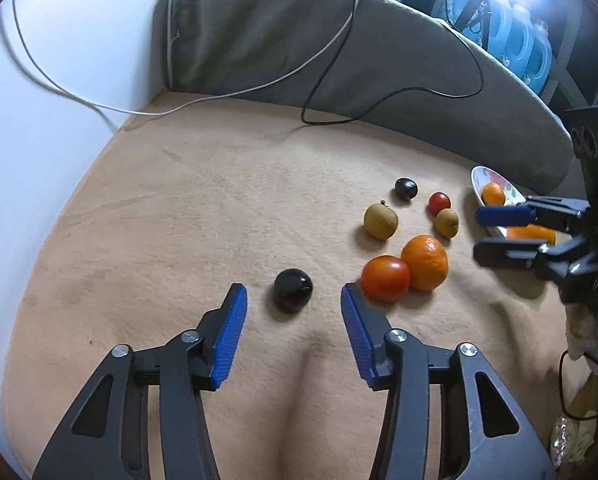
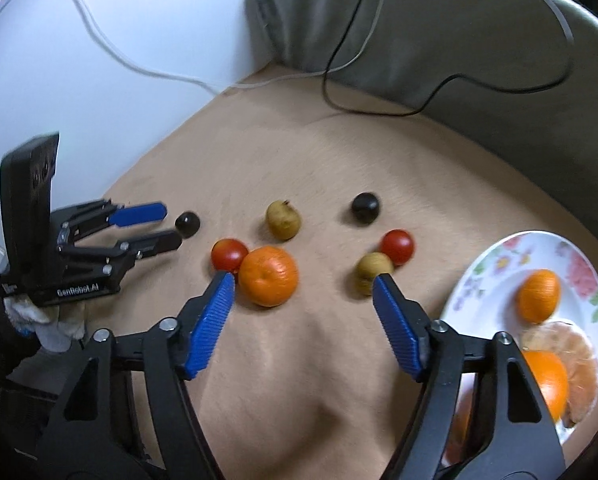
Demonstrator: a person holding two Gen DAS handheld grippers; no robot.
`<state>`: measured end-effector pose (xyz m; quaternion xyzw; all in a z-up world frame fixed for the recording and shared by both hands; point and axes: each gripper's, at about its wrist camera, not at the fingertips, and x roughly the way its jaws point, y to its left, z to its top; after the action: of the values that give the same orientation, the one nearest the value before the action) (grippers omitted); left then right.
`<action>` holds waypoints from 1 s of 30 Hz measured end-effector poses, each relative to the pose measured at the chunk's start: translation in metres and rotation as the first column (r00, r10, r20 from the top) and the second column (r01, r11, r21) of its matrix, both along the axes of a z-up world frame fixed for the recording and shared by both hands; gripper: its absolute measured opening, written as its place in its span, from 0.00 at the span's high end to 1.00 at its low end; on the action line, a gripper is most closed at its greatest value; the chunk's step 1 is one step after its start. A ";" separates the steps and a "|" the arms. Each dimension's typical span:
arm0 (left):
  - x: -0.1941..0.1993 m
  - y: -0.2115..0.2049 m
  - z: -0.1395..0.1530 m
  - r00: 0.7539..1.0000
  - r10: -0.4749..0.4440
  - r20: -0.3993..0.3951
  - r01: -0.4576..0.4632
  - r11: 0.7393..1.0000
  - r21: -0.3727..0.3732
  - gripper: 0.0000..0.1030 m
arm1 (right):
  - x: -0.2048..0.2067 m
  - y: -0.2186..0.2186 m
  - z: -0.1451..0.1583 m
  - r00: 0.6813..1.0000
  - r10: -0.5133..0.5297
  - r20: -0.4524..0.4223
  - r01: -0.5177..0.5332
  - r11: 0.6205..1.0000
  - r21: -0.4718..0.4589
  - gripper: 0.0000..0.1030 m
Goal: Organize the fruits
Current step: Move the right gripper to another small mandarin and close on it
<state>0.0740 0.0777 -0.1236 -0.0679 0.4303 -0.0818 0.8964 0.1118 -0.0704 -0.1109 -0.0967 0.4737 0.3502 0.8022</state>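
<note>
Fruits lie on a tan cloth. My left gripper (image 1: 293, 294) is open, its fingertips on either side of a black plum (image 1: 293, 289), apart from it. A red tomato (image 1: 385, 277) touches an orange (image 1: 425, 262) just right of it. Farther off lie two kiwis (image 1: 380, 221) (image 1: 447, 222), a second black plum (image 1: 405, 188) and a small tomato (image 1: 439, 203). My right gripper (image 2: 303, 280) is open and empty, above the cloth between the orange (image 2: 268, 276) and a kiwi (image 2: 373, 270). A floral plate (image 2: 495, 264) at right holds several oranges (image 2: 538, 295).
A grey cushion (image 1: 299, 44) runs along the back with a black cable (image 1: 379, 100) and a white cable (image 1: 99, 104) draped over it. A white wall (image 1: 59, 60) stands at the left. Blue bottles (image 1: 515, 36) stand behind the cushion.
</note>
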 end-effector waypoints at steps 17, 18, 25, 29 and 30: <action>0.011 0.001 -0.008 0.999 -0.030 -0.025 0.030 0.999 -0.010 0.66 | 0.014 0.027 -0.034 0.994 0.063 -0.093 -0.063 0.998 0.007 0.44; 0.012 0.000 -0.008 0.999 -0.032 -0.026 0.032 0.999 -0.008 0.66 | 0.015 0.028 -0.035 0.993 0.065 -0.097 -0.064 0.998 0.011 0.44; 0.015 -0.002 -0.011 0.999 -0.034 -0.033 0.034 0.999 -0.004 0.73 | 0.023 0.030 -0.038 0.989 0.082 -0.126 -0.078 0.996 0.040 0.53; 0.016 0.000 -0.012 0.999 -0.029 -0.034 0.029 1.000 -0.004 0.80 | 0.023 0.034 -0.038 0.988 0.089 -0.128 -0.084 0.996 0.043 0.58; 0.016 0.000 -0.013 0.999 -0.027 -0.034 0.027 1.000 -0.006 0.80 | 0.023 0.034 -0.038 0.988 0.088 -0.128 -0.083 0.996 0.044 0.58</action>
<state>0.0904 0.0779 -0.1363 -0.0661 0.4463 -0.0940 0.8875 0.1347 -0.0360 -0.1491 -0.0785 0.5136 0.3989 0.7556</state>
